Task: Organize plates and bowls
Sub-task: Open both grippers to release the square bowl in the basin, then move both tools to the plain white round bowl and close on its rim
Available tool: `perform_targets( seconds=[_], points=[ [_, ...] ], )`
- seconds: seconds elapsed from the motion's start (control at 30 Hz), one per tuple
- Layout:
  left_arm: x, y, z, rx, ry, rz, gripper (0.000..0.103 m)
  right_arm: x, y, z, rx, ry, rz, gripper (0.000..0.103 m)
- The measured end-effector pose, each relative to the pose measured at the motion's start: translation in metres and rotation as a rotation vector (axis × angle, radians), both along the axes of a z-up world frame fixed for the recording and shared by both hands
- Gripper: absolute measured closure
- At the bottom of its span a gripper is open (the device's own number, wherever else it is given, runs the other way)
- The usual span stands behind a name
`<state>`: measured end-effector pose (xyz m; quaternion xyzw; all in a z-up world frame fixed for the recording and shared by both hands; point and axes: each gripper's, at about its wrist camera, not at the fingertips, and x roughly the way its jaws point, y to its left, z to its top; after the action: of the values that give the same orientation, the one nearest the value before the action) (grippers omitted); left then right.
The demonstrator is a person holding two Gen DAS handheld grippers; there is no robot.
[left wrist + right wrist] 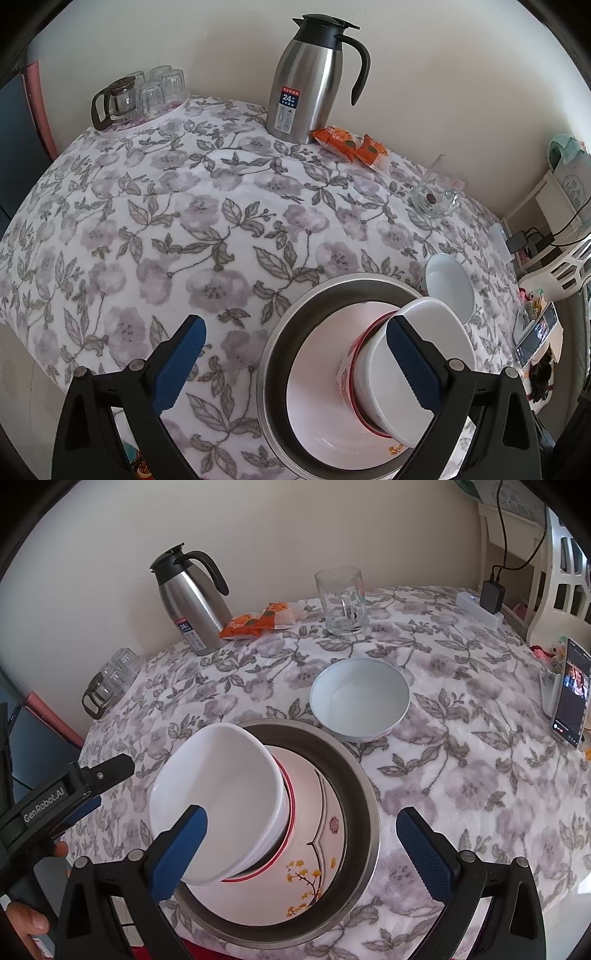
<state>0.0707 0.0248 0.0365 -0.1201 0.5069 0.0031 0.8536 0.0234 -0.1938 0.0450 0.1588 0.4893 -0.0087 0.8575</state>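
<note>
A steel basin (280, 332) (365, 794) stands on the flowered tablecloth and holds a white plate (314, 391) (314, 853) painted with yellow blossoms. On that plate lie nested bowls, tipped on their side: a plain white bowl (371, 376) (221, 782) inside a red-rimmed one (347, 369). Another white bowl (448, 288) (360, 698) sits upright just beyond the basin. My left gripper (297, 365) is open, its right finger in front of the tipped bowl. My right gripper (303, 853) is open over the basin, its left finger in front of that same bowl.
Against the wall stand a steel thermos jug (303, 85) (188, 602), orange snack packets (351, 146) (255, 622) and a glass mug (436, 192) (341, 602). A tray of glasses (144, 96) sits far left. A phone (570, 694) leans at the right edge.
</note>
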Motion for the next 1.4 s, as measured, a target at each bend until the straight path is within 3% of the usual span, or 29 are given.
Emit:
perform_targets(
  seconds=[0.33,0.67,0.87,1.23,1.4],
  points=[
    [0.000,0.001,0.002,-0.008,-0.017,0.000,0.005,-0.001,-0.007,0.005,0.016,-0.025,-0.016,0.000],
    [0.002,-0.003,0.006,0.012,-0.034,-0.017,0.005,-0.003,-0.042,0.010,0.047,-0.049,-0.127,0.000],
    [0.006,-0.009,0.021,0.037,-0.097,-0.038,0.005,-0.003,-0.078,0.009,0.069,-0.057,-0.243,0.000],
    [0.026,-0.054,0.039,0.024,-0.173,-0.151,0.004,-0.003,-0.146,-0.013,0.109,-0.018,-0.437,0.000],
    [0.044,-0.082,0.035,0.008,-0.105,-0.235,0.004,0.003,-0.158,-0.023,0.146,-0.008,-0.456,0.000]
  ],
)
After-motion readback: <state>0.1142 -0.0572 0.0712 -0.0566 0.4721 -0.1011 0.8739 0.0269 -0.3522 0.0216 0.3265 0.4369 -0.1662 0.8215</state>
